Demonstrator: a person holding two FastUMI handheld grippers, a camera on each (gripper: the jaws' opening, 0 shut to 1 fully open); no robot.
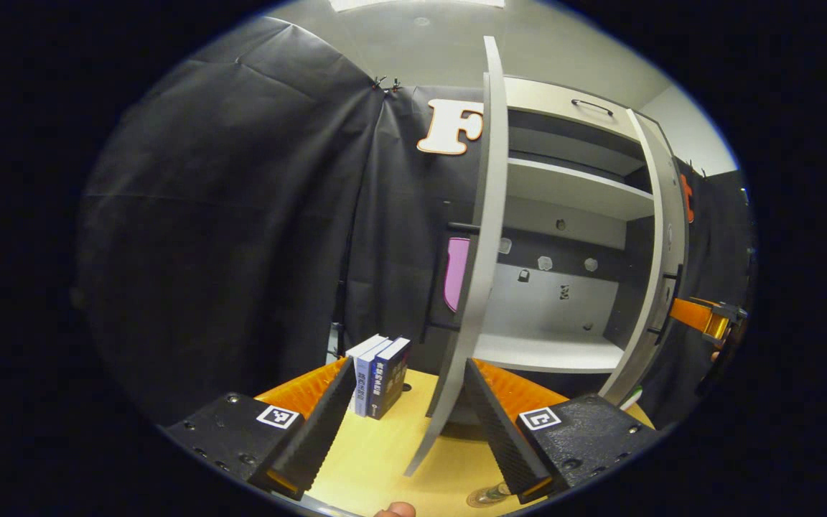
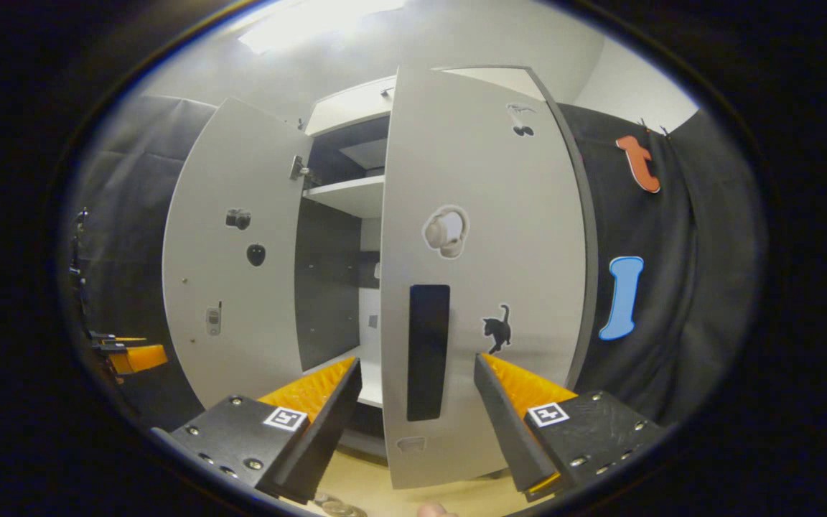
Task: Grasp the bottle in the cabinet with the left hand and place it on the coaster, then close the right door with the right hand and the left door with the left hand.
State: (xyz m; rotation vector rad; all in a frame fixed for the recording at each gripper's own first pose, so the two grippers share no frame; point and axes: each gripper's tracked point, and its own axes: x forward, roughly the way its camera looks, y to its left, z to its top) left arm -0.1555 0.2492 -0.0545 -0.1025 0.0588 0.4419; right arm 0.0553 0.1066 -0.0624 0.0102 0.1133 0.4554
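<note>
The grey cabinet (image 1: 564,194) stands on a wooden table (image 1: 370,459) with both doors swung out and its lower shelf bare. In the left gripper view my left gripper (image 1: 409,365) is open, and the left door (image 1: 482,237) stands edge-on between its fingers, nearer the right one. A small clear object, perhaps the bottle (image 1: 489,494), lies at the bottom edge. In the right gripper view my right gripper (image 2: 417,360) is open, facing the outside of the right door (image 2: 485,237), with the black handle (image 2: 428,352) between its fingers. I cannot tell whether it touches the door.
Three books (image 1: 381,377) stand upright on the table left of the left door. The right door (image 1: 661,244) and the right gripper (image 1: 708,316) sit far right in the left gripper view. The left door (image 2: 234,266) and the left gripper (image 2: 130,355) sit left in the right gripper view.
</note>
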